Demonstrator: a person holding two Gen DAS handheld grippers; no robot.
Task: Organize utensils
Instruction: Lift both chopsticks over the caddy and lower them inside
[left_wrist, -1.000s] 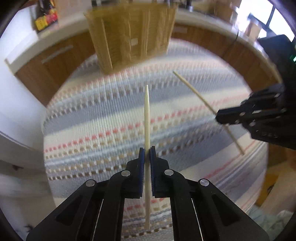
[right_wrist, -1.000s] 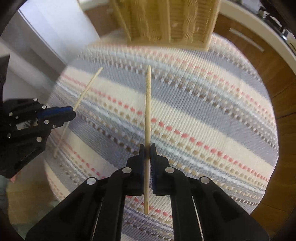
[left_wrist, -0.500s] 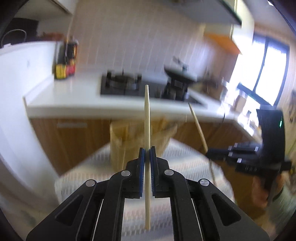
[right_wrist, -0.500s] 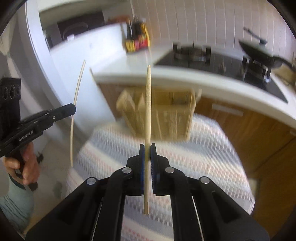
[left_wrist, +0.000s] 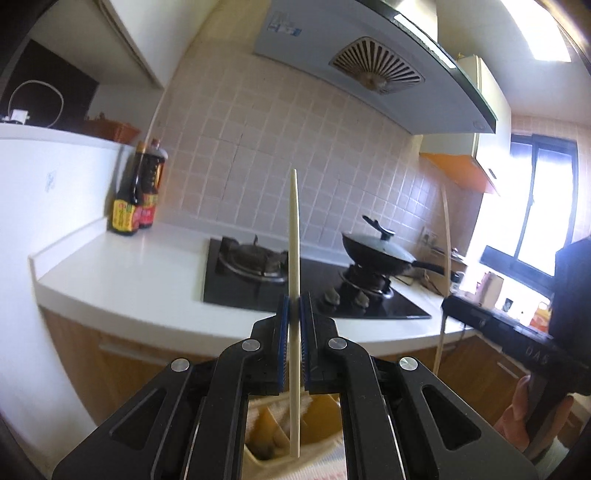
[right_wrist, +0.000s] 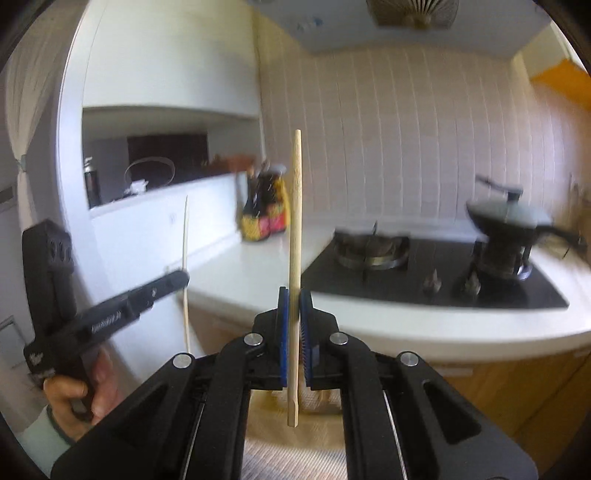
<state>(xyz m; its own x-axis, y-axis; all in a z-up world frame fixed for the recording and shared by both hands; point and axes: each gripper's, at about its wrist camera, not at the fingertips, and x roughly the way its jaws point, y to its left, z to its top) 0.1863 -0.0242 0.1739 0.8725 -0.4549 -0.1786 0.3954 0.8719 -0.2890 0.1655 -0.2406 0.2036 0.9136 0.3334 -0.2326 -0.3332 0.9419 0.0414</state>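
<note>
We hold a pale chopstick upright, clamped in our left gripper, and a wooden chopstick likewise in our right gripper. Both hang above the holder. Either thin stick may pivot between the pads and miss its slot.

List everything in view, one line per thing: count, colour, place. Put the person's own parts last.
pale chopstick: 1, cream, upright in the left gripper
wooden chopstick: 1, light brown, upright in the right gripper
utensil holder: 1, tan, below the grippers, mostly hidden
striped cloth: 1, pale, under the holder
sauce bottles: 2, dark with yellow and red labels, left end of the counter
counter: 1, white, across the kitchen
gas hob: 1, black, set in the counter
lidded pan: 1, dark, on the right burner
range hood: 1, grey, above the hob
left gripper: 1, black, shut on the pale chopstick
right gripper: 1, black, shut on the wooden chopstick
hands: 2, on the gripper handles
</note>
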